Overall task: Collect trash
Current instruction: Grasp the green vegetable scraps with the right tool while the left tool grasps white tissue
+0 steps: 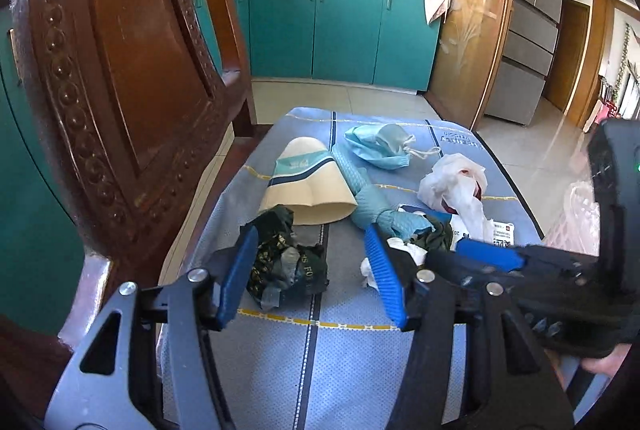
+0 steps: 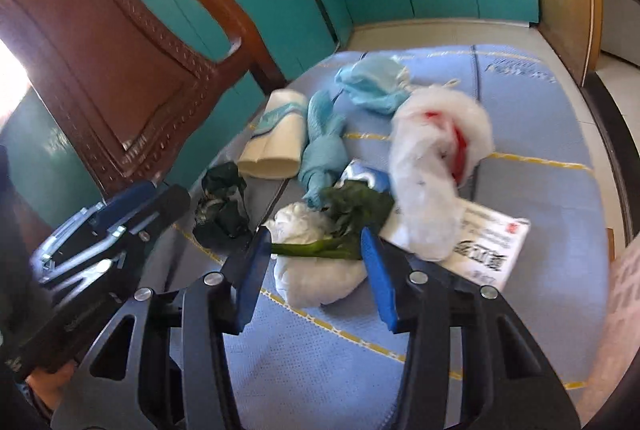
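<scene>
Trash lies on a blue padded seat cushion [image 1: 340, 358]. My left gripper [image 1: 310, 242] is open, its jaws on either side of a crumpled dark green wrapper [image 1: 286, 262], also in the right wrist view [image 2: 222, 206]. My right gripper [image 2: 316, 240] is open around a white crumpled tissue [image 2: 316, 270] with a green leaf [image 2: 352, 214] on it. Further back lie a flattened cream paper cup [image 1: 306, 186], a twisted teal glove [image 1: 370, 198], a blue face mask [image 1: 380, 146], a white plastic bag with red inside [image 2: 432, 166] and a printed white paper [image 2: 488, 242].
A carved brown wooden chair back [image 1: 120, 70] stands close on the left. Teal kitchen cabinets [image 1: 340, 30] are behind, over tiled floor. A pink basket [image 1: 576, 218] sits at the right edge of the cushion. My right gripper's body [image 1: 540, 278] crosses the left wrist view.
</scene>
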The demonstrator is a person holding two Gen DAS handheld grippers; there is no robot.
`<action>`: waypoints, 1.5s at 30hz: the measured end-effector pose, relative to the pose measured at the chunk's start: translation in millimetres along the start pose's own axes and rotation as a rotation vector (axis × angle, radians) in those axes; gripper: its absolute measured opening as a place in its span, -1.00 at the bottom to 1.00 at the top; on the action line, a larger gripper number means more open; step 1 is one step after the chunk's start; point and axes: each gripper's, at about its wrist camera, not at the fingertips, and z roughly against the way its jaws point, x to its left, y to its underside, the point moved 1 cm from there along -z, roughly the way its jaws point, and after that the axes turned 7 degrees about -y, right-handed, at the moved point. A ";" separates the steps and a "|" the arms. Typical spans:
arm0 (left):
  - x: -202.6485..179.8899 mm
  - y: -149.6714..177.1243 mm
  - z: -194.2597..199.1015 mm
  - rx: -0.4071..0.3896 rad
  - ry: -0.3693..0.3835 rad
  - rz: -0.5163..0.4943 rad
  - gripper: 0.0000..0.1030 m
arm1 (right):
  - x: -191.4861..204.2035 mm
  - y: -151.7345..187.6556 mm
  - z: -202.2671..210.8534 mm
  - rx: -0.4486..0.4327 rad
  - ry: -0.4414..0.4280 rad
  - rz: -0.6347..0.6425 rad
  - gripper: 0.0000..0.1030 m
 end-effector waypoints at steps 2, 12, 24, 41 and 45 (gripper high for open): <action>1.5 1.0 -1.4 0.010 -0.004 0.004 0.11 | 1.5 3.7 -6.1 0.021 -0.005 0.008 -0.25; -0.7 7.3 -12.4 0.080 0.015 0.013 0.11 | -8.5 33.3 46.7 0.007 0.007 0.034 -0.95; -67.5 12.0 -36.2 0.169 0.174 -0.091 0.46 | -25.8 70.6 85.0 0.040 0.137 0.072 -0.18; -47.2 38.6 -29.6 0.308 0.308 -0.143 -0.30 | -24.6 77.1 73.3 0.033 0.178 0.074 0.06; -42.8 41.0 -32.3 0.310 0.283 -0.139 0.07 | -27.9 74.9 57.5 0.039 0.222 0.073 0.06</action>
